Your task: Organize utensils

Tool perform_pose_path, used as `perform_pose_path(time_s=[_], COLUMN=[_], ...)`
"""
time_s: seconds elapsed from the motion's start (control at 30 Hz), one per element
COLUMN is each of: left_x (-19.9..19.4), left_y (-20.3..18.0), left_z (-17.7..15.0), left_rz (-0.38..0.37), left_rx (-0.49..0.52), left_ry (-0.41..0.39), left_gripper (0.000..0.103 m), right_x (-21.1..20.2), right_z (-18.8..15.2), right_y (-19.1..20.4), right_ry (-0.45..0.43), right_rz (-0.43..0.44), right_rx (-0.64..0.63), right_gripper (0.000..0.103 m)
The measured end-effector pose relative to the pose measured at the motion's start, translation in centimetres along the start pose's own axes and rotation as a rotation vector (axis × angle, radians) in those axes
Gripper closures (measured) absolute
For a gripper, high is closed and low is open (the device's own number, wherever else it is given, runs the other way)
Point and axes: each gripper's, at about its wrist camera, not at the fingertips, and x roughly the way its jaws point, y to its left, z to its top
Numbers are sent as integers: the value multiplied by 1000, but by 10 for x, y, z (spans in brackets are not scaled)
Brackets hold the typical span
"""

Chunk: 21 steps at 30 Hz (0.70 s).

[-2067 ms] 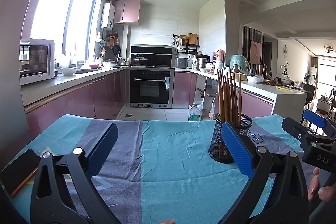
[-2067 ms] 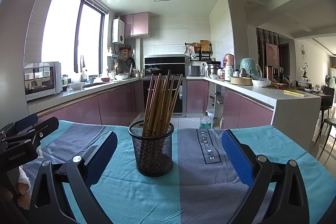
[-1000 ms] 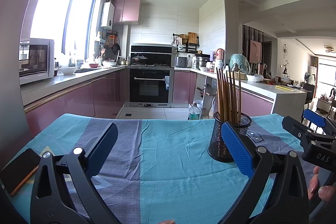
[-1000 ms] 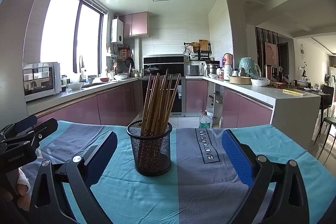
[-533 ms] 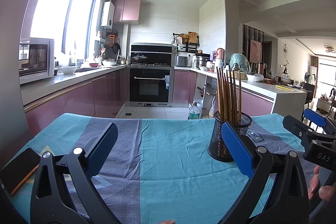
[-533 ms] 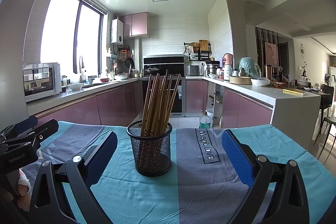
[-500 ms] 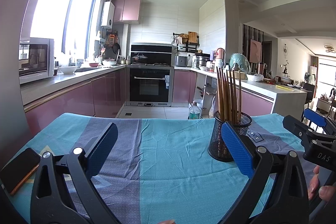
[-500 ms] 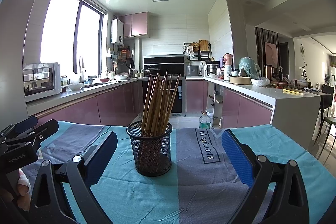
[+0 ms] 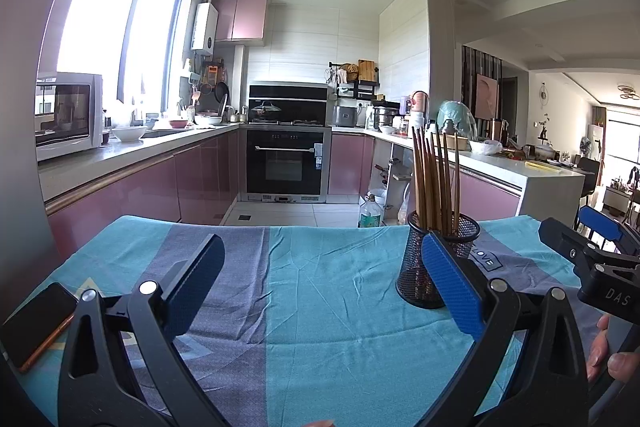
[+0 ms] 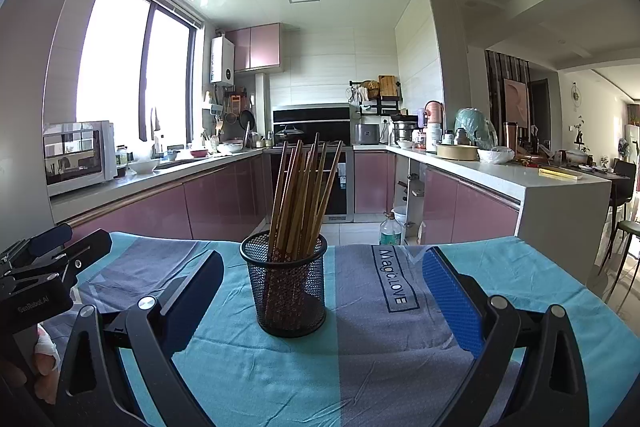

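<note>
Nothing has moved: both the left gripper and right gripper hover wide open, empty, over bare tablecloth.

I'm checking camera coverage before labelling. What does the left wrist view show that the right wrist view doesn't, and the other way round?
Only the left wrist view shows the dark phone lying at the cloth's left edge, and the right tongs seen from the side.

Only the right wrist view shows the full "Magic.LOVE" print on the cloth, and the left tongs from the side.

Both show the black mesh holder with wooden chopsticks standing upright on the teal and grey tablecloth, the kitchen behind, and both tongs open and empty.
</note>
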Motion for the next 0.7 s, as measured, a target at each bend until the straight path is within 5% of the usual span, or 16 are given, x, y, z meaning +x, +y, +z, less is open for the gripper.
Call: perform_pose_path(time_s=[0.7], left_x=[1], left_y=[-9], left_z=[-3], left_rz=[5], left_rx=[43], left_ry=[-5], left_gripper=[6], right_x=[4], right_z=[-1], right_y=[2], right_ry=[13], right_rz=[-2], right_rx=[5], right_gripper=[7])
